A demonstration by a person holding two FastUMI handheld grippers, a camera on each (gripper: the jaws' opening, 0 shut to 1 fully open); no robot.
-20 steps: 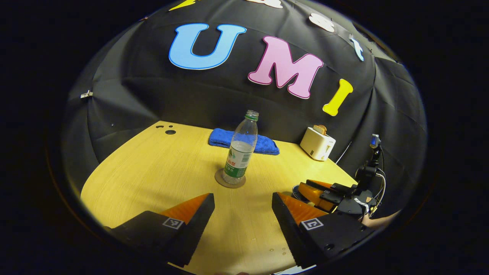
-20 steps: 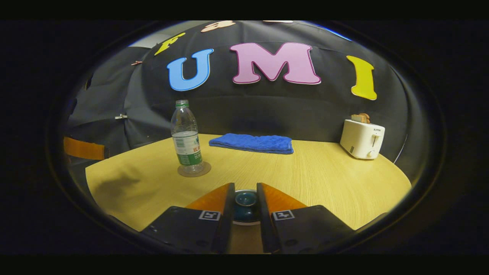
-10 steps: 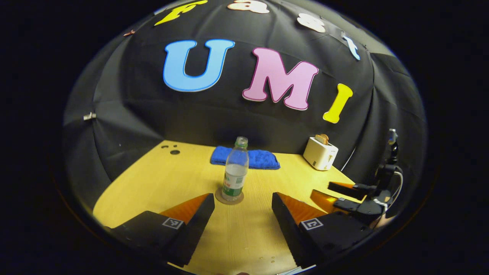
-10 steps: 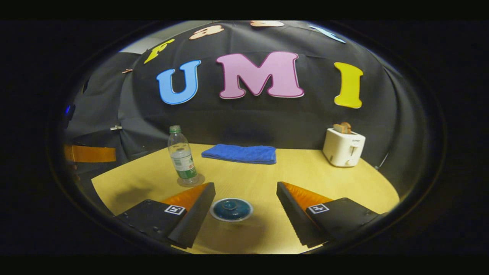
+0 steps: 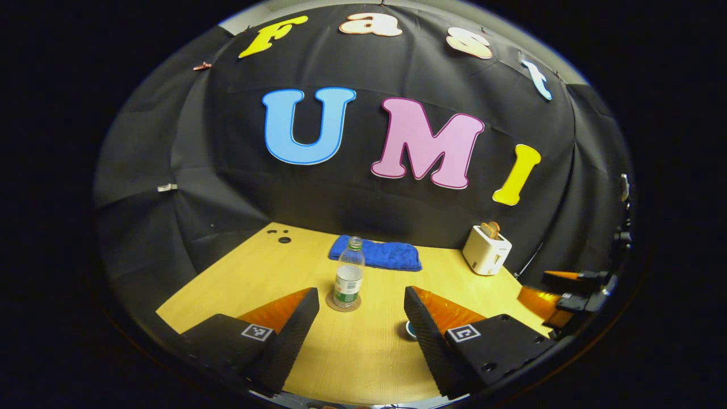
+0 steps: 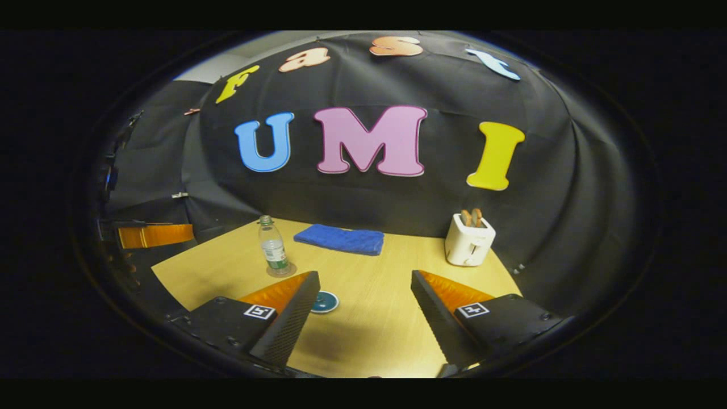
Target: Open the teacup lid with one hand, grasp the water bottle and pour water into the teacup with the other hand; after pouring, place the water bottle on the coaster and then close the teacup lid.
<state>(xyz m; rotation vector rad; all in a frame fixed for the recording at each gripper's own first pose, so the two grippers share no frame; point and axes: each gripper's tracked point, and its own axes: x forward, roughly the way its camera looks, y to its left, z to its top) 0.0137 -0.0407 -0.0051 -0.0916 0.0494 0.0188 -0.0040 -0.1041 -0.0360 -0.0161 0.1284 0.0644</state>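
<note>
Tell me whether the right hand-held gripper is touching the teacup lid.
Apart. In the right gripper view the right hand-held gripper is open, and the teacup lid lies on the table beyond its fingers.

Left gripper (image 5: 361, 318): jaws spread wide, nothing between them, held above the wooden table (image 5: 244, 278). Water bottle (image 5: 347, 274) stands upright on the round coaster (image 5: 343, 303) mid-table, uncapped, part full; folded blue towel (image 5: 377, 254) lies behind it near the wall, white toaster (image 5: 486, 250) with bread in its slots to the right. Teacup (image 5: 409, 330) is partly hidden behind the near finger, and the right gripper (image 5: 559, 289) sits at the right edge, its jaws apart.
</note>
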